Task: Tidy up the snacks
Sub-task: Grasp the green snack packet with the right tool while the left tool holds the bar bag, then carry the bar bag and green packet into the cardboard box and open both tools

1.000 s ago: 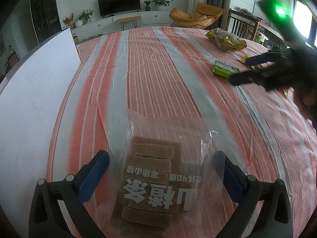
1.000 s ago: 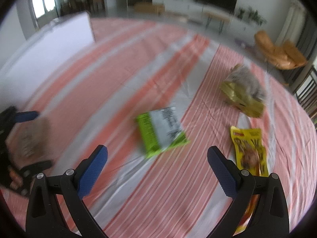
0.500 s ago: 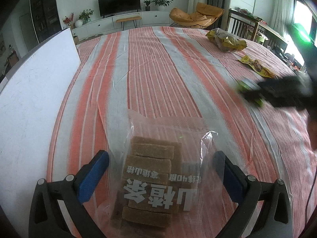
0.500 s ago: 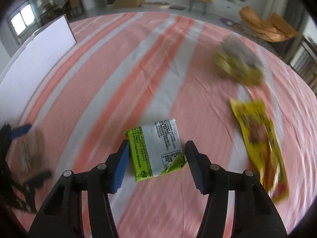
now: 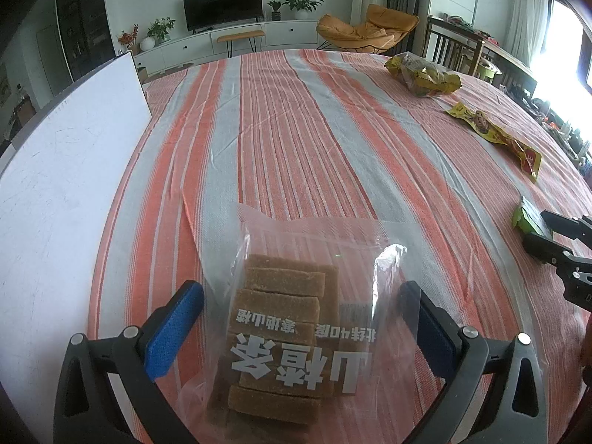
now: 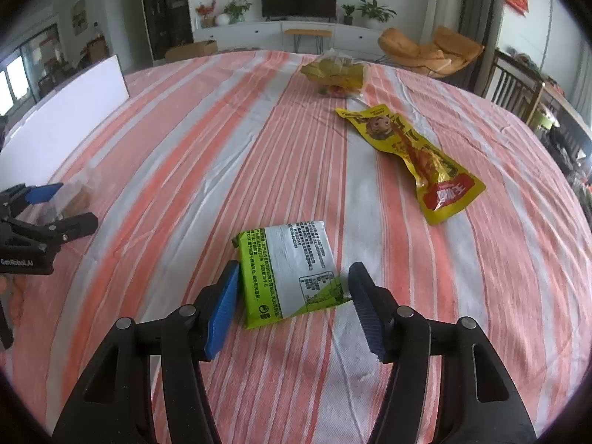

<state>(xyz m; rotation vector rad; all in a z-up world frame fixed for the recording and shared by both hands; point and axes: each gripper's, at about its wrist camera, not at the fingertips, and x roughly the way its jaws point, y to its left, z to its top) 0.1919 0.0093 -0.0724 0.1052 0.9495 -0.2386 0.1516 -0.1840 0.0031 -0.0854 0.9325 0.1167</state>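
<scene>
Nearest the right tool (image 6: 292, 307), a green packet (image 6: 286, 268) lies flat on the striped surface (image 6: 185, 170), its near end between the blue pads. The left pad sits against the packet's edge while a gap shows at the right one, and the jaws are opening, so nothing is clamped. In the left view, the left tool (image 5: 301, 327) stands with its jaws wide apart around a clear bag of brown bars (image 5: 292, 336), which rests on the cloth; the pads stand clear of the bars, though the loose plastic reaches the right pad, and no squeeze shows. Beyond the green packet, a long yellow pouch (image 6: 410, 155) lies well apart from it, toward the right. Farther still, near the far edge, sits a crumpled yellow bag (image 6: 335, 74). A white board (image 6: 63, 118) lies along the left edge of the surface. As a judgement, the sorting has barely begun: four snacks are spread across the cloth, none grouped or stacked, and no bin or tray for them is visible. The two nearest snacks are framed by tools but not gripped, and the two far ones are untouched.
</scene>
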